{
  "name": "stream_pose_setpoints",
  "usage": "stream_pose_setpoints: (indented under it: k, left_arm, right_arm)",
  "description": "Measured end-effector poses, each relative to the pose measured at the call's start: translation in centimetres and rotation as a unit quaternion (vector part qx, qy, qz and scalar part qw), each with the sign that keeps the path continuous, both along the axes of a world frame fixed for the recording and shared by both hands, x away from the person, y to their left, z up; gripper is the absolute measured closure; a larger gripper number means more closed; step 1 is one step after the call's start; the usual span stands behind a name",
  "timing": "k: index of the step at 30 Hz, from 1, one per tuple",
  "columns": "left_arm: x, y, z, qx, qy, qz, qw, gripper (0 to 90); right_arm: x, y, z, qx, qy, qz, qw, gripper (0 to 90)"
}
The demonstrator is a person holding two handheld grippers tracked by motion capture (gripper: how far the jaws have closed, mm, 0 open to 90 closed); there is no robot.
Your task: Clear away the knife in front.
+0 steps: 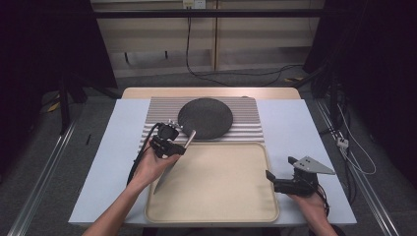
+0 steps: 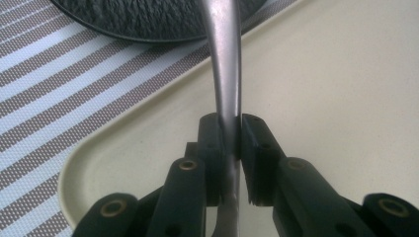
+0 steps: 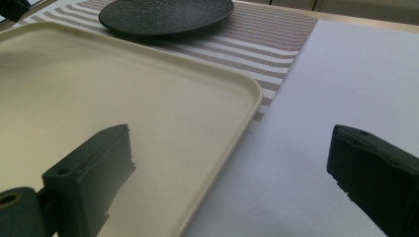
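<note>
A silver table knife [image 1: 189, 139] is clamped in my left gripper [image 1: 168, 144], which is shut on its middle. The handle [image 2: 225, 59] points toward a round black plate [image 1: 205, 117], and the blade hangs down over the left part of a cream tray [image 1: 221, 189]. In the left gripper view the jaws pinch the knife above the tray's corner [image 2: 321, 98]. My right gripper [image 1: 280, 168] stands open beside the tray's right rim, nothing between its jaws. The right gripper view has the right gripper [image 3: 230, 148] straddling the tray edge [image 3: 247, 106], with the black plate [image 3: 163, 15] far off.
The plate rests on a striped grey-and-white mat [image 1: 246, 120] behind the tray. A pale blue-white cover [image 1: 305, 128] spans the table, with bare room left and right of the tray. Cables lie on the floor beyond the table.
</note>
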State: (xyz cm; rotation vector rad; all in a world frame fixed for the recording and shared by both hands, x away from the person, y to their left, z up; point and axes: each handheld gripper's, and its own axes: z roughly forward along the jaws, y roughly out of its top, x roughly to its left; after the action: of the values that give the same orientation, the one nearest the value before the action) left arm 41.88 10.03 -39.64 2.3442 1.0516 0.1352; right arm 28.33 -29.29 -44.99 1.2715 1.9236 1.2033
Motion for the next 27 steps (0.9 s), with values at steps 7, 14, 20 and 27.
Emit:
stream_pose_setpoints:
  k: [7, 14, 20, 27]
  left_arm:
    - [-0.8, -0.1, -1.1, 0.021, 0.004, -0.003, 0.9998, 79.8]
    - [-1.4, 0.1, -2.2, 0.023, 0.010, -0.006, 0.9997, 79.8]
    - [-1.6, -0.2, -3.1, 0.030, 0.020, -0.012, 0.9993, 79.8]
    - [-1.9, 0.1, -3.5, 0.033, 0.011, -0.009, 0.9994, 79.6]
  right_arm:
    - [0.1, 0.0, -0.1, -0.002, 0.003, 0.001, 1.0000, 3.7]
    - [0.1, 0.1, -0.1, -0.002, 0.006, 0.002, 1.0000, 3.7]
    - [0.1, 0.0, -0.1, -0.003, 0.006, 0.000, 1.0000, 3.3]
    - [-0.1, 0.0, 0.0, -0.003, 0.003, -0.002, 1.0000, 3.3]
